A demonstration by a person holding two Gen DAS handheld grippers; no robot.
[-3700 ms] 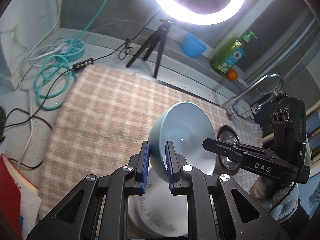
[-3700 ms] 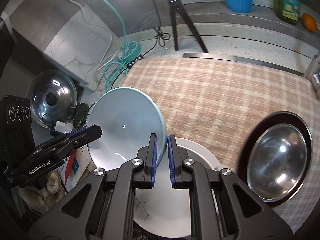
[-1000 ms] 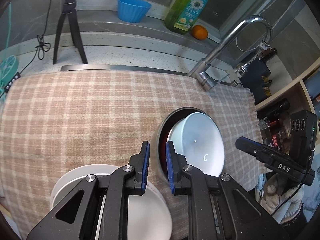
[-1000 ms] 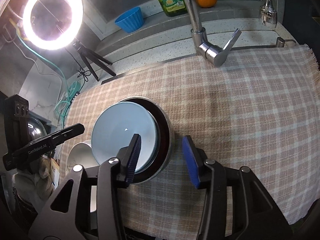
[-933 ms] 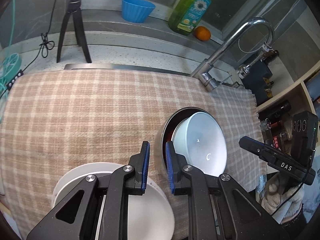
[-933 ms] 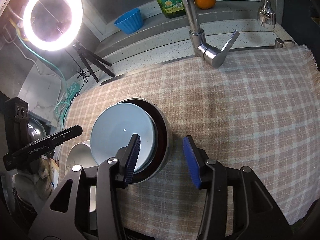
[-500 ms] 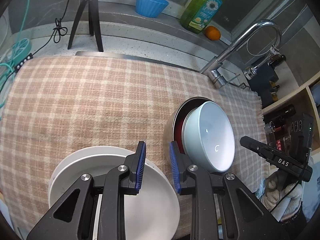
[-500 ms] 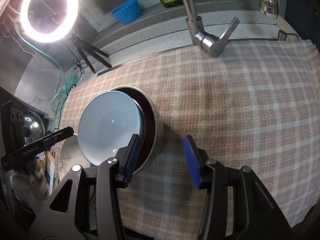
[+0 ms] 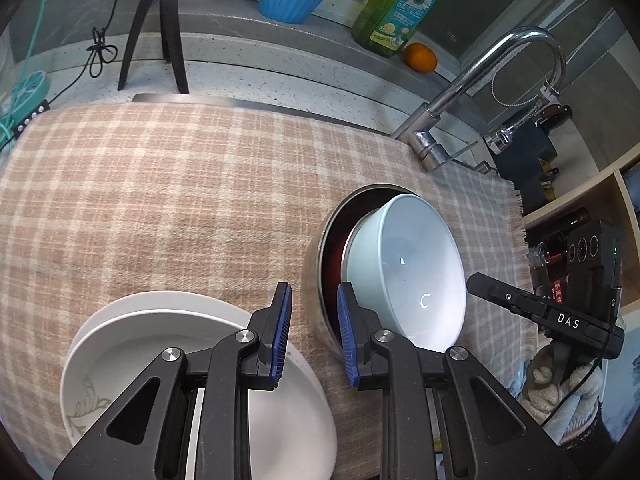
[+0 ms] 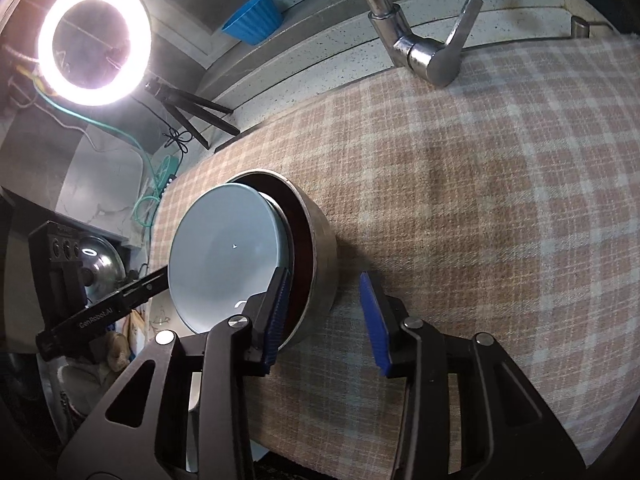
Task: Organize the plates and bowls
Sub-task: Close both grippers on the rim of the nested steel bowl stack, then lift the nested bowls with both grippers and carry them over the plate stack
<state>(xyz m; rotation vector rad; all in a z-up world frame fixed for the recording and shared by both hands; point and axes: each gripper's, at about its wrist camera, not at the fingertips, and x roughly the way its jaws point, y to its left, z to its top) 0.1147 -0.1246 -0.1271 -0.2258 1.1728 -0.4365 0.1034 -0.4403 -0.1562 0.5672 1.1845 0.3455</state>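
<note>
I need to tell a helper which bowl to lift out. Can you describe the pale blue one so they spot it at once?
Find the plaid cloth in front of the faucet. Near its right end sits a steel bowl, dark red inside. The pale blue bowl is nested in it, tilted, unlike the white plates lying flat to the left.

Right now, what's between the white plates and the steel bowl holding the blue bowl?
Only a narrow strip of checked cloth, in the left wrist view. The white plates and steel bowl don't touch; the left gripper hovers over that gap, holding nothing.
</note>
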